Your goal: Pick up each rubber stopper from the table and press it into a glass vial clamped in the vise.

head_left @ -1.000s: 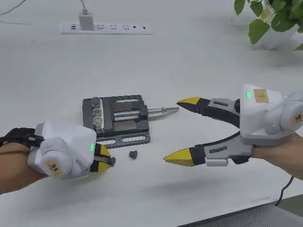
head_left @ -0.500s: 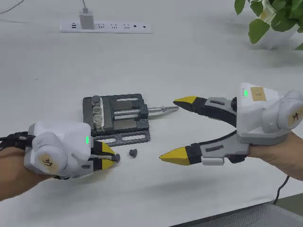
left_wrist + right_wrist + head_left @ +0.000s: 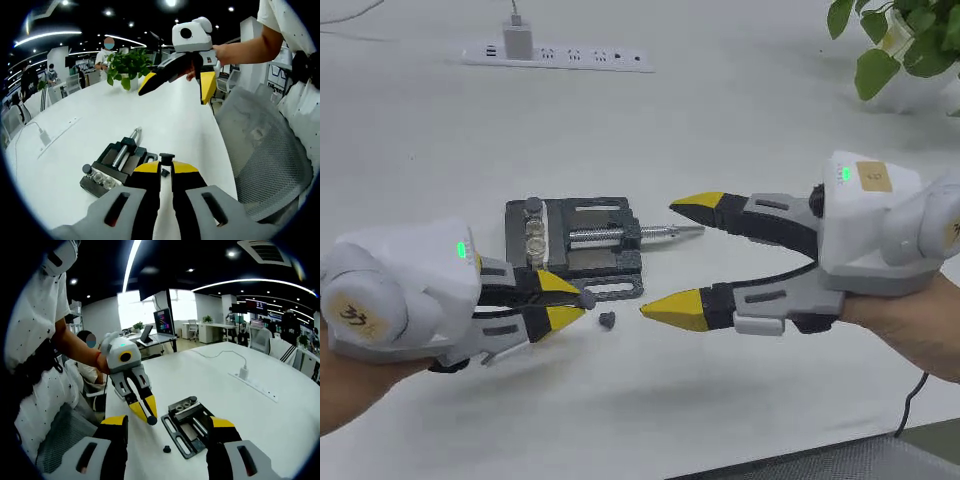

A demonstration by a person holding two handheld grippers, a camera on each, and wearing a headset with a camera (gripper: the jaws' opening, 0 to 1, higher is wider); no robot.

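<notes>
Now, head view: the left gripper (image 3: 578, 301), lower left, pinches a stopper (image 3: 587, 298) in closed fingers (image 3: 556, 284) beside the central vise (image 3: 605, 230). Left gripper view: next it likely needs lining up over a vial (image 3: 102, 176). Right gripper view: the right gripper (image 3: 168, 421) has its fingers gaping, empty.

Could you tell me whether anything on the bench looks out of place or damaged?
Nothing stands out. The vise sits flat with its vials upright, a loose stopper lies beside it, and the left tongs pinch a second stopper.
</notes>
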